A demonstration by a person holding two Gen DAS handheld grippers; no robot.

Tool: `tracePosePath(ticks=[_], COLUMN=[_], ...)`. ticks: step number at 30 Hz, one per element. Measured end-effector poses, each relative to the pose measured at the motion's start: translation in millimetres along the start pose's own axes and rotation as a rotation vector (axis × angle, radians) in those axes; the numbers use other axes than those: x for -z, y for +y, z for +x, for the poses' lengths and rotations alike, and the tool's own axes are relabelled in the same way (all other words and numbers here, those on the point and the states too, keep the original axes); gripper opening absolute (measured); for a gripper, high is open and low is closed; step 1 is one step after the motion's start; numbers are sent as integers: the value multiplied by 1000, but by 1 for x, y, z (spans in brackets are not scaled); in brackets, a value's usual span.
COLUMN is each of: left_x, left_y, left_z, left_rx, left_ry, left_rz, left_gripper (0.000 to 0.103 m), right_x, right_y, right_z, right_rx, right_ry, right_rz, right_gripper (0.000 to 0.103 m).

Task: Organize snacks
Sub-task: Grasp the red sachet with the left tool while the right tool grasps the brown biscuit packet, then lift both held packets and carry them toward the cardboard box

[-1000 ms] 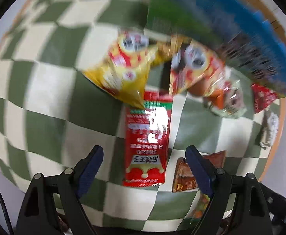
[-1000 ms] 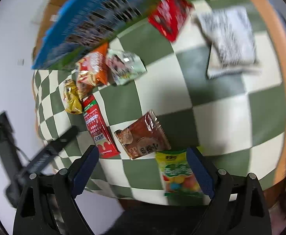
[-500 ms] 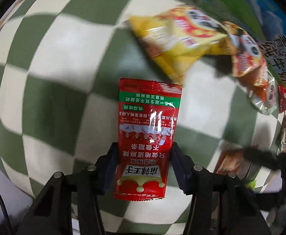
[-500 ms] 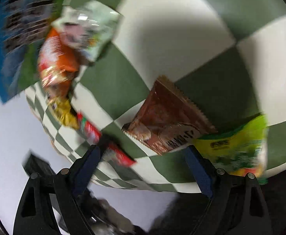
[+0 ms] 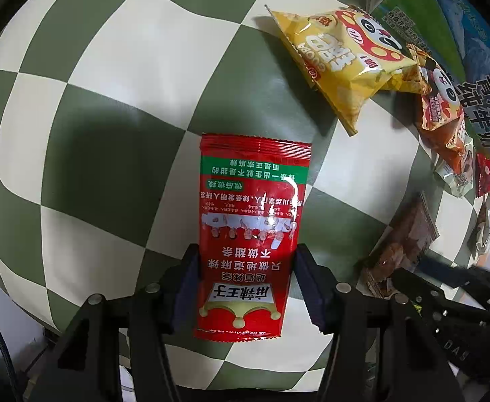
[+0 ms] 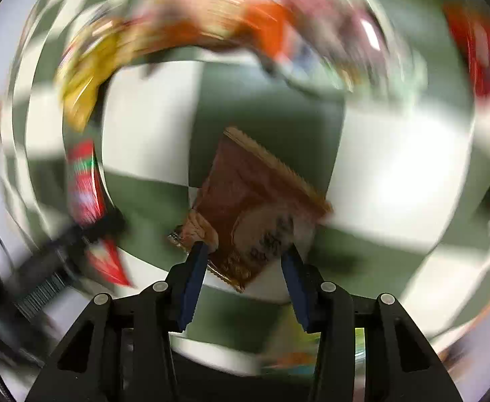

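left gripper is clamped on the near end of the red spicy-strip packet — blue pads pressing both long edges, packet lying flat on the green-and-cream checkered table with its far end pointing away from the camera. text on the packet reads upside down from this view.

beyond it, up and right: yellow panda puff bag, tilted, with an orange panda bag partly tucked behind its right end. past those, a pale green-white packet and a small red packet, all along the edge of a blue-green milk carton box. brown snack packet sits right of the red one, well apart from it, with the right gripper's black body overlapping its near end in the left wrist view.

right wrist view is heavily motion-blurred at the edges. right gripper is narrowed around the brown snack packet — left pad touching its near-left corner, right pad at its right edge; packet sits skewed between the fingers. whether it is off the table i cannot tell. a green-yellow candy bag shows blurred just below the fingers. the red spicy-strip packet and the left gripper's black frame show smeared at the left.
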State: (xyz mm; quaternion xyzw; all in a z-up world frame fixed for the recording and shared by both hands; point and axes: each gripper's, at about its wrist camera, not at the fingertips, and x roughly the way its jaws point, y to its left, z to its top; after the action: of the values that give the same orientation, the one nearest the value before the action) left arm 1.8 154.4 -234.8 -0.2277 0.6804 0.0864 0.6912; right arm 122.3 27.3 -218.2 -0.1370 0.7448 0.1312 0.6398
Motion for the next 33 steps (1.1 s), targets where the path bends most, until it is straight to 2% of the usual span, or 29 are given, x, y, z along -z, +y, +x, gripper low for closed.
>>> tracePosePath(ticks=[1,3,4,5,7,8,9,10,11,13,15,18,22,24,27,29,31,33], left_x=[1,-7,-5,-7,-7,-7,-7,-8,-8,-8,-13,-15,-14,-11,-5,2,7,9], left_y=[-3,5,4,3,2,2,1,1,1,-5,-8,-11,-20,-26,-35,-42,-54,-62], left_z=[2,-1,0,2,4,5,7,8,9,10,13,15,14,11,8,7,10,16], left_rx=[0,6,8,6,-3,-9,-15,-18,-22,-24,-25,-32,-75,-94,-105,-108,-120,-136], left_ry=[3,7,9,11,14,15,16,16,17,14,14,13,-13,-35,-48,-54,-57,-59], left_rz=[-2,-12,-18,-19,-17,-13,-8,-5,-1,4,5,15,77,108,152,183,217,242], left_gripper=[55,59,60,61,62,62,62,62,62,62,62,62,61,51,46,46,46,46], right_x=[-1,-3,-5,-6,-9,-10,-10,-13,-17,-23,-22,-17,-21,-25,-17,-12,14,21], right_y=[5,2,-5,-14,-27,-32,-34,-30,-23,-4,14,30,15,7,-24,-19,-25,-29], right_z=[-2,-6,-8,-7,0,4,6,7,7,0,-7,-10,-11,-14,-19,-23,-19,-18], right_rx=[35,14,-36,-115,-247,-294,-305,-292,-241,-129,-34,68,-8,-36,-41,-23,6,6], right_ry=[-3,-11,-17,-23,-28,-30,-43,-55,-56,-71,-82,-86,-93,-106,-135,-144,-147,-146], right_rz=[-34,10,67,151,317,407,461,477,438,286,133,-6,88,148,170,149,116,123], right_gripper=[49,56,71,80,80,80,81,80,73,61,60,60,61,61,60,60,60,60])
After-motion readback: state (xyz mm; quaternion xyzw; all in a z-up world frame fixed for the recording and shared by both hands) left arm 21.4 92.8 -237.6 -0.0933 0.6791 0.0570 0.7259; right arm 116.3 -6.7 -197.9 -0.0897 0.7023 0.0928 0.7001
